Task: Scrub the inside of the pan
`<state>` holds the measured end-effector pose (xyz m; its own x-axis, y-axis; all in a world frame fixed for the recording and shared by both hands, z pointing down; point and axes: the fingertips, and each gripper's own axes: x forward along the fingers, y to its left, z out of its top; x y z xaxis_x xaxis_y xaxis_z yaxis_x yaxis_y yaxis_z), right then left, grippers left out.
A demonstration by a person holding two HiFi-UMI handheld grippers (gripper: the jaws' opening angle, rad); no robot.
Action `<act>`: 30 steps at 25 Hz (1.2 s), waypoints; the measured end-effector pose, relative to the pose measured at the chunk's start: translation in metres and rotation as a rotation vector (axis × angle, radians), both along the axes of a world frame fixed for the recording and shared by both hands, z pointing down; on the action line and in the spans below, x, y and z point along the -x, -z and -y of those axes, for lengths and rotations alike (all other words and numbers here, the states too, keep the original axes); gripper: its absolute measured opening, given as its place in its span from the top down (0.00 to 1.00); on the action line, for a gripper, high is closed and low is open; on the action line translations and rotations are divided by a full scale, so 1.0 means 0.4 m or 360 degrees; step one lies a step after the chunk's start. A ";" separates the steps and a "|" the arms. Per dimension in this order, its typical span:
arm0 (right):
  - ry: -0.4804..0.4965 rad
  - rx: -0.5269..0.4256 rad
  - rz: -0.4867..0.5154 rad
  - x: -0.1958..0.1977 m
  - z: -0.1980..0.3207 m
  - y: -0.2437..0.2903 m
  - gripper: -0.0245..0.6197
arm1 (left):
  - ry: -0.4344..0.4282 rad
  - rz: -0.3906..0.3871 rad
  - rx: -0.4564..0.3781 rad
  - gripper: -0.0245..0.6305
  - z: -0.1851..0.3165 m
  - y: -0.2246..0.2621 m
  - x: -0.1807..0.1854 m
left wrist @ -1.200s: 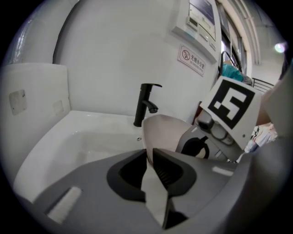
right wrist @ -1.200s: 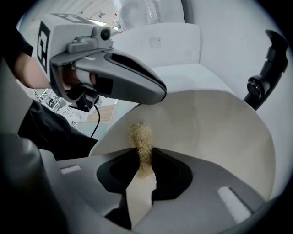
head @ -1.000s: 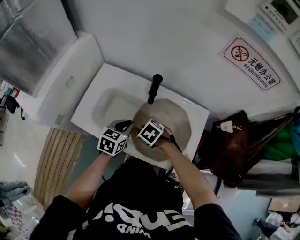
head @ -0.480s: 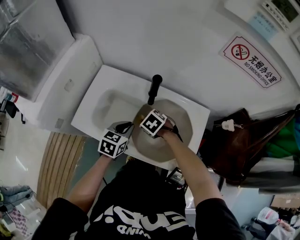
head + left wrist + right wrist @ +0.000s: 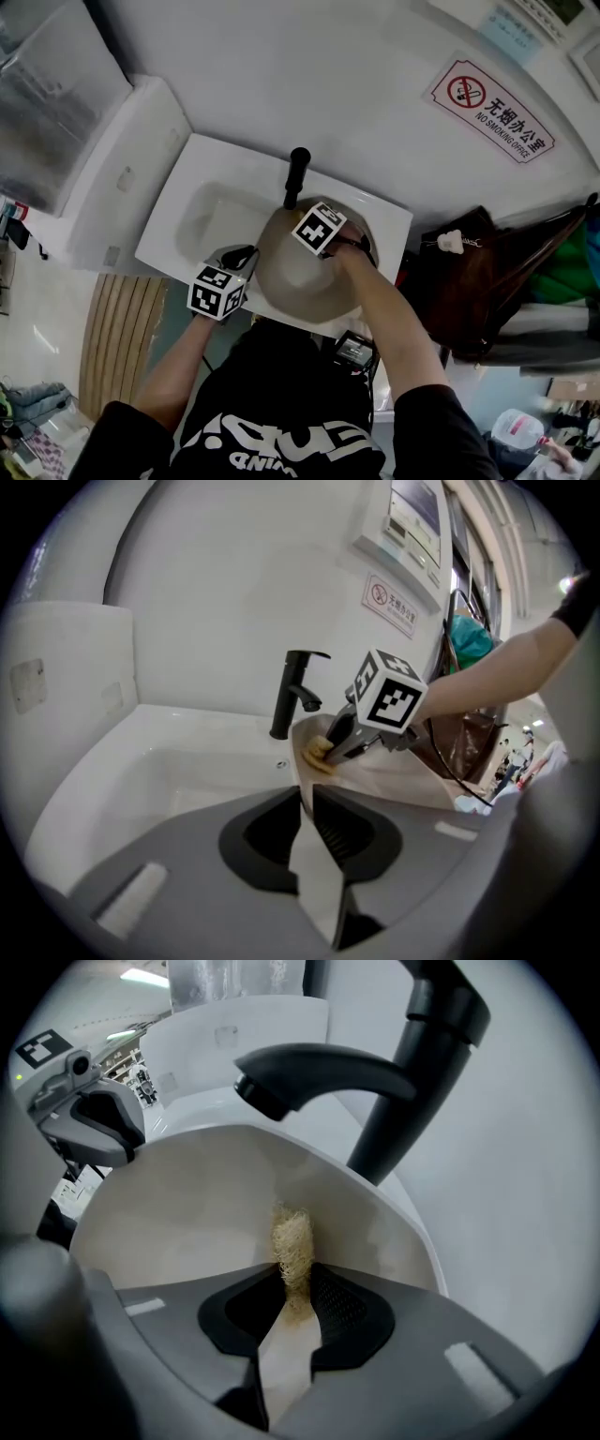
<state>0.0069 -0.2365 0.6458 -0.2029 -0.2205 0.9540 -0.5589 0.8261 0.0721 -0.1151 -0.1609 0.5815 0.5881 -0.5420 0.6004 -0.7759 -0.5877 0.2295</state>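
Pan (image 5: 309,272) sits in the sink (image 5: 187,211), by the faucet (image 5: 375,1063). My left gripper (image 5: 307,803) clamps its rim; my right gripper (image 5: 295,1283) pinches the scrubber (image 5: 292,1241) against the inner wall. Risk: a hard stroke may twist the rim loose or strike the faucet.

Beige pan (image 5: 292,274) tilted in sink (image 5: 180,192); fibrous scrubber (image 5: 292,1241) against inside.

Pan (image 5: 302,279) in sink (image 5: 180,199), before the faucet (image 5: 295,174) — left tool (image 5: 306,795) on its rim, right tool (image 5: 298,1281) with scrubber (image 5: 292,1232) inside.
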 end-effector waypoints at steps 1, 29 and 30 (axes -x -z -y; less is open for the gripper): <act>0.0002 -0.0001 -0.0025 -0.016 0.003 -0.004 0.82 | 0.0000 -0.0001 0.0002 0.90 0.000 0.000 -0.001; 0.0300 0.0230 -0.0367 -0.202 -0.235 -0.074 0.82 | -0.0004 0.0035 -0.0019 0.90 0.000 0.007 -0.005; 0.0316 0.0247 -0.0364 -0.200 -0.250 -0.074 0.82 | -0.0005 0.0036 -0.0020 0.90 0.000 0.007 -0.005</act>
<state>0.0870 -0.1363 0.6756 -0.0042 -0.0465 0.9989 -0.3698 0.9282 0.0417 -0.1130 -0.1611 0.5786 0.5759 -0.5477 0.6069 -0.7791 -0.5925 0.2046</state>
